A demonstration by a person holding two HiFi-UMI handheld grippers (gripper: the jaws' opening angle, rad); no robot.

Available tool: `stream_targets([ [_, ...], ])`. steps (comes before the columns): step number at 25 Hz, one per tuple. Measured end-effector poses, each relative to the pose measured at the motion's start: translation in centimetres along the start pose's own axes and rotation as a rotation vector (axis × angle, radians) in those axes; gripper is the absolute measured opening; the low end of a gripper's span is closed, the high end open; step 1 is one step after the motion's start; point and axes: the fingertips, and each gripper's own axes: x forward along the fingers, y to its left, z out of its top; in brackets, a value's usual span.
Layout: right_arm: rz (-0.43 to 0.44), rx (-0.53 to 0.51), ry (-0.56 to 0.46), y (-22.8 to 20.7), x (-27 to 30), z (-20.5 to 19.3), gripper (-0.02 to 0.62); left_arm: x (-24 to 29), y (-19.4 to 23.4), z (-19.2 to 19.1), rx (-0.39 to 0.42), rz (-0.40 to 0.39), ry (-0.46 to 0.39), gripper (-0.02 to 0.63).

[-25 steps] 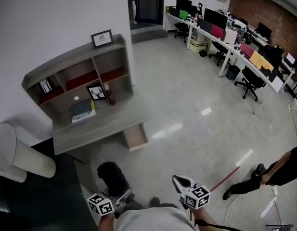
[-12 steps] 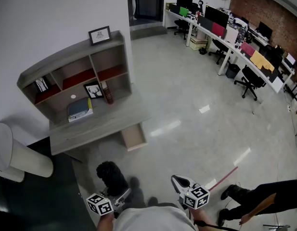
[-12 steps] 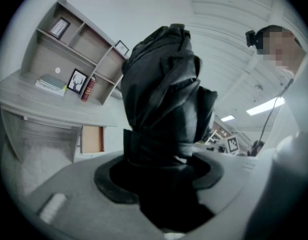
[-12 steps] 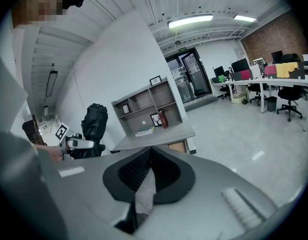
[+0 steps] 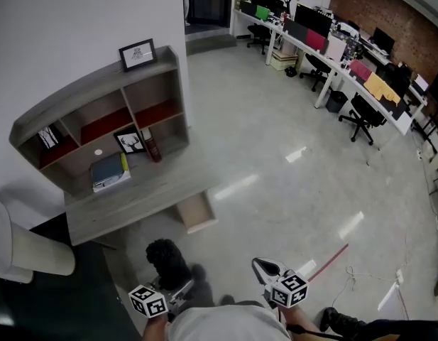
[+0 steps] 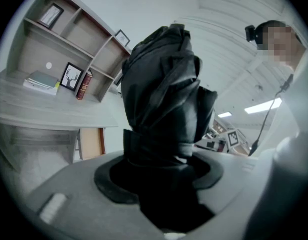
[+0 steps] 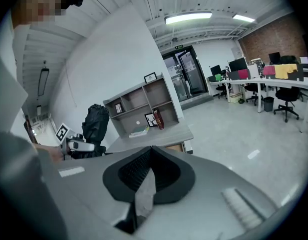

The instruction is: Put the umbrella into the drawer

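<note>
A folded black umbrella (image 5: 167, 260) stands upright between the jaws of my left gripper (image 5: 177, 290), which is shut on its lower end. In the left gripper view the umbrella (image 6: 163, 99) fills the middle and hides the left gripper's (image 6: 158, 170) pad faces. The wooden drawer (image 5: 196, 213) hangs open under the grey desk (image 5: 133, 203), ahead of the umbrella; it also shows as the drawer (image 6: 91, 141) and the drawer (image 7: 176, 147). My right gripper (image 5: 265, 268) sits low in the middle of the head view. The right gripper's (image 7: 150, 156) tips meet, with nothing between them.
A grey shelf unit (image 5: 98, 112) on the desk holds books (image 5: 108, 170), a picture frame (image 5: 132, 142) and a red bottle (image 5: 154, 150). A white cushioned seat (image 5: 23, 244) lies at left. Office desks and chairs (image 5: 360, 116) line the far right. A shoe (image 5: 337, 320) shows at bottom right.
The desk and shelf have slid left and slightly down in the head view as I moved across the floor. The bystander at right has passed almost out of frame. Both grippers keep their grip states.
</note>
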Motion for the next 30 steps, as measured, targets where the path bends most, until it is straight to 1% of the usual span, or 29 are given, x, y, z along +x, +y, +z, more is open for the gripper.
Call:
stream_targets([
  [8, -0.041, 0.010, 0.015, 0.5, 6.7, 3.6, 0.005, 0.7, 6.4, 5.3, 0.002, -0.041, 0.037, 0.259],
  [16, -0.087, 0.019, 0.006, 0.7, 12.5, 5.7, 0.005, 1.1, 12.4, 8.6, 0.036, -0.077, 0.097, 0.259],
  [20, -0.115, 0.033, -0.009, 0.0, 14.5, 6.7, 0.005, 1.3, 14.4, 9.7, 0.032, -0.092, 0.110, 0.259],
  [24, -0.128, 0.048, -0.020, -0.7, 15.6, 7.5, 0.005, 1.8, 15.5, 10.3, 0.034, -0.100, 0.123, 0.259],
  [30, -0.130, 0.045, 0.007, -1.5, 17.1, 7.8, 0.005, 2.9, 16.9, 11.3, 0.000, -0.101, 0.112, 0.259],
])
